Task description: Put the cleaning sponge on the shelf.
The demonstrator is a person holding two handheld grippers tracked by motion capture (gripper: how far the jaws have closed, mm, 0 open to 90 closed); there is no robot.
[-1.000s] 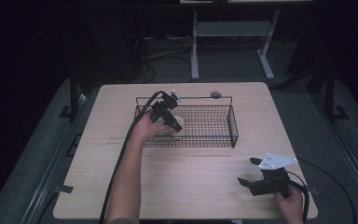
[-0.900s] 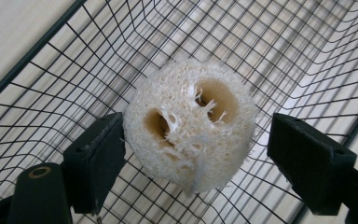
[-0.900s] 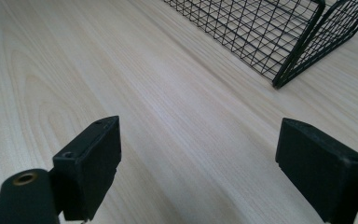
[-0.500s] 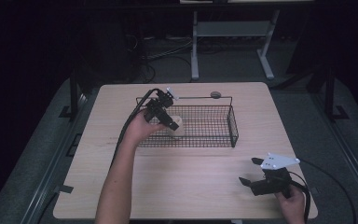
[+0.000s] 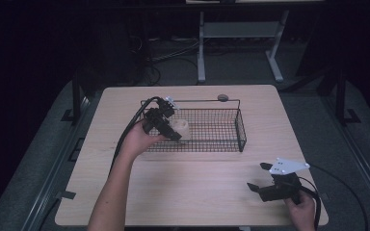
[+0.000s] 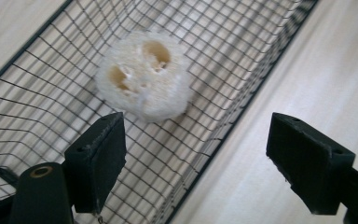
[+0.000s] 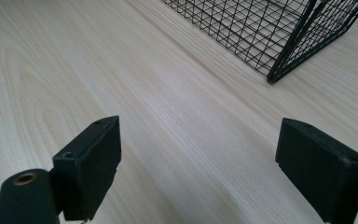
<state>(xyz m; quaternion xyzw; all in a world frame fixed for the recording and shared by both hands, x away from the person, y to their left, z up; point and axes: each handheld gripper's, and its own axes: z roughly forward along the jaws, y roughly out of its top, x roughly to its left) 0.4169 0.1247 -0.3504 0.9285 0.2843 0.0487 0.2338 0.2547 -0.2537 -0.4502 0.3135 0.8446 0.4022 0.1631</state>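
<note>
The pale wooden tabletop point(image 5: 188, 192) carries a black wire-mesh rectangular basket point(image 5: 221, 130) just past its centre, toward 12 o'clock. Inside the basket, at its 9 o'clock end, a cream-white, round, fibrous loofah sponge point(image 5: 180, 129) lies on the mesh floor; in the left gripper view it point(image 6: 143, 74) shows two brownish hollows on its upper face and touches neither finger. The left gripper point(image 5: 166, 126), held in a hand point(image 5: 137, 140) at the basket's 9 o'clock end, hangs over the near rim; its fingers point(image 6: 98, 161) stand wide apart, one above the mesh, the other above bare wood outside the wall. The right gripper point(image 5: 257, 185) sits at the tabletop's 5 o'clock corner, well apart from the basket, its fingers point(image 7: 91, 163) spread apart over bare wood and holding nothing.
</note>
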